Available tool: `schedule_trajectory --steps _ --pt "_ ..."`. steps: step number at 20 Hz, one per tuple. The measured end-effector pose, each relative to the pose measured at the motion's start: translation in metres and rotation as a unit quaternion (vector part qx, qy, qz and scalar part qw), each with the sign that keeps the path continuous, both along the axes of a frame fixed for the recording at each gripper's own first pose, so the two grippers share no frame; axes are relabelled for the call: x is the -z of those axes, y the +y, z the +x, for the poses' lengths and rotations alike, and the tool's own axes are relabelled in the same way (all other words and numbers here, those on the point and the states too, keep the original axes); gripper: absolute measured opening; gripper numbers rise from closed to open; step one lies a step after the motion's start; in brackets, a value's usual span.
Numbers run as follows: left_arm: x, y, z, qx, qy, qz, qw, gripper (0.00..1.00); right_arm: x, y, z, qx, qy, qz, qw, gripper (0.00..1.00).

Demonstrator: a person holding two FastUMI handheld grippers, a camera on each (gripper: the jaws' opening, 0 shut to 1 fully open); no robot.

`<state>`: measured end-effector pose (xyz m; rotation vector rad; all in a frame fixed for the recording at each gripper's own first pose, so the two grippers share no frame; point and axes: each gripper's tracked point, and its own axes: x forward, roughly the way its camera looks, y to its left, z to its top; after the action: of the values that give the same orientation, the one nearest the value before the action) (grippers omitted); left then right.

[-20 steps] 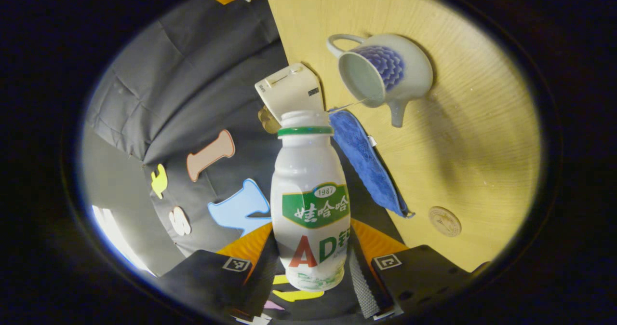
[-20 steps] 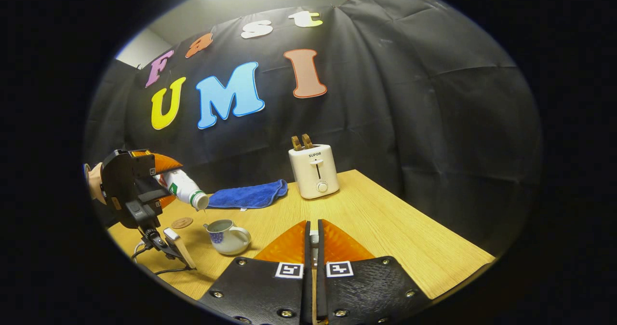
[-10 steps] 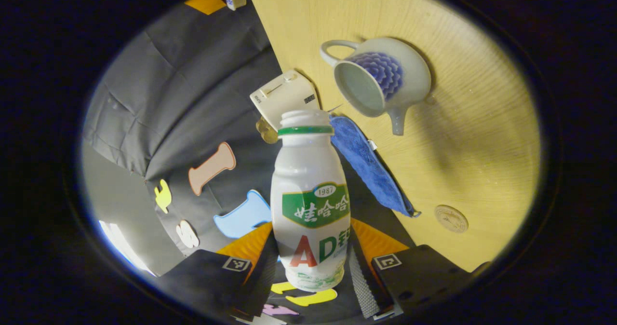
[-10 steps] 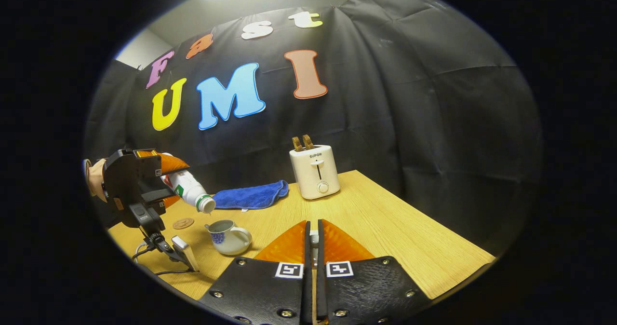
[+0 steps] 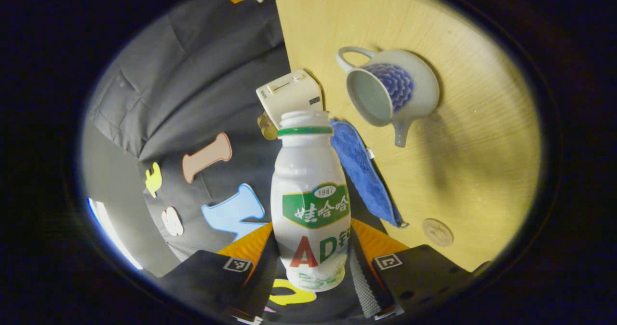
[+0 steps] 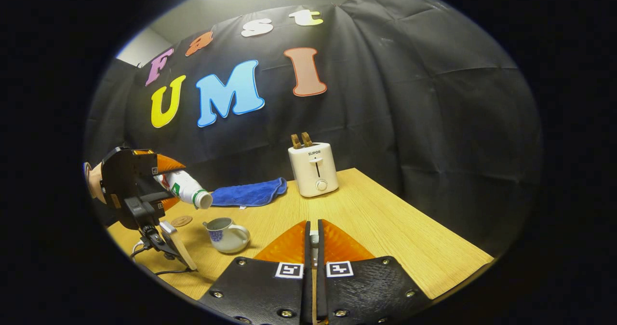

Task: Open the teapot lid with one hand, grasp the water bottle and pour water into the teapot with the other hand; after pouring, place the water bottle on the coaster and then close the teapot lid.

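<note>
My left gripper [image 5: 313, 250] is shut on the lower half of a white bottle [image 5: 311, 199] with a green label, open at the mouth. In the right gripper view that bottle [image 6: 185, 190] lies tipped nearly level in the left gripper [image 6: 169, 182], its mouth up and left of the teapot [image 6: 226, 235]. The white teapot [image 5: 390, 91] with a blue flower stands lidless on the wooden table. A round coaster [image 5: 437, 232] [image 6: 181, 221] lies beyond it. My right gripper [image 6: 313, 233] is shut on the small teapot lid [image 6: 314, 240], held above the table.
A white toaster [image 6: 314, 168] with two slices stands at the table's back, and a blue cloth [image 6: 248, 193] lies left of it. A small device with a cable [image 6: 171, 240] leans near the table's [image 6: 385, 228] left front edge. A hand holds the left gripper.
The thin stream from the bottle mouth into the teapot has stopped. The bottle has tipped back toward level and drawn a little left of the teapot. My right gripper has held still.
</note>
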<state>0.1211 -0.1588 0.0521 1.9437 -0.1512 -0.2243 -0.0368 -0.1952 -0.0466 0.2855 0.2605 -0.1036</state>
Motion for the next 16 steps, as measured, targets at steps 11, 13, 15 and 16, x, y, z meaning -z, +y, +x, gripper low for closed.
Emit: schedule_trajectory --steps 11,13,15,16 --pt "0.022 0.064 -0.013 -0.036 0.098 -0.340 0.935 0.83 -0.020 0.043 0.021 -0.034 0.001 -0.005 0.999 0.03" --pt "0.031 0.086 -0.014 -0.055 0.109 -0.409 0.904 0.83 -0.024 0.058 0.027 -0.044 0.001 -0.003 0.999 0.03" --pt "0.039 0.106 -0.013 -0.074 0.113 -0.469 0.873 0.83 -0.027 0.076 0.035 -0.056 0.002 -0.008 0.998 0.03" --pt "0.044 0.117 -0.013 -0.082 0.117 -0.492 0.859 0.83 -0.029 0.085 0.040 -0.061 0.001 -0.013 0.998 0.03"
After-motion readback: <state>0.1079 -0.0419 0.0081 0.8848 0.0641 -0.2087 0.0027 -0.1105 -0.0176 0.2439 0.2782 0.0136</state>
